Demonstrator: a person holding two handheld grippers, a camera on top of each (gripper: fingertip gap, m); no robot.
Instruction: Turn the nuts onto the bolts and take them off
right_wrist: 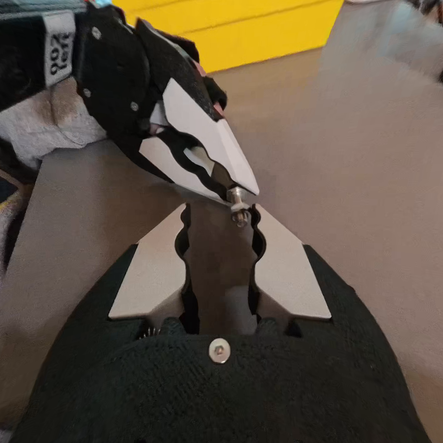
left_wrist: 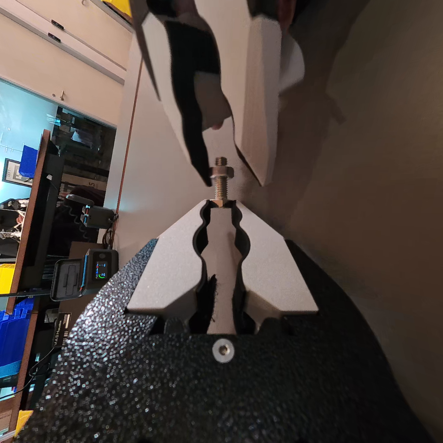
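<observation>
My left gripper (left_wrist: pixel 221 203) is shut on the hex head of a steel bolt (left_wrist: pixel 220 189), whose threaded shaft points away from it. A steel nut (left_wrist: pixel 221 172) sits on the thread near the free end. My right gripper (left_wrist: pixel 235 183) comes from the opposite side, open, with its fingers on either side of the nut. One finger touches the nut and the other stands apart. In the right wrist view my right gripper (right_wrist: pixel 220 208) is open, and the nut (right_wrist: pixel 238 209) lies close to its right fingertip. There the left gripper (right_wrist: pixel 239 195) holds the bolt (right_wrist: pixel 236 193).
A grey tabletop (right_wrist: pixel 335 167) lies below, with a yellow bin (right_wrist: pixel 239 31) at its far edge. Grey cloth (right_wrist: pixel 48 119) lies at the left. In the left wrist view a black device with a small lit screen (left_wrist: pixel 100 271) and blue bins (left_wrist: pixel 12 335) stand at the left.
</observation>
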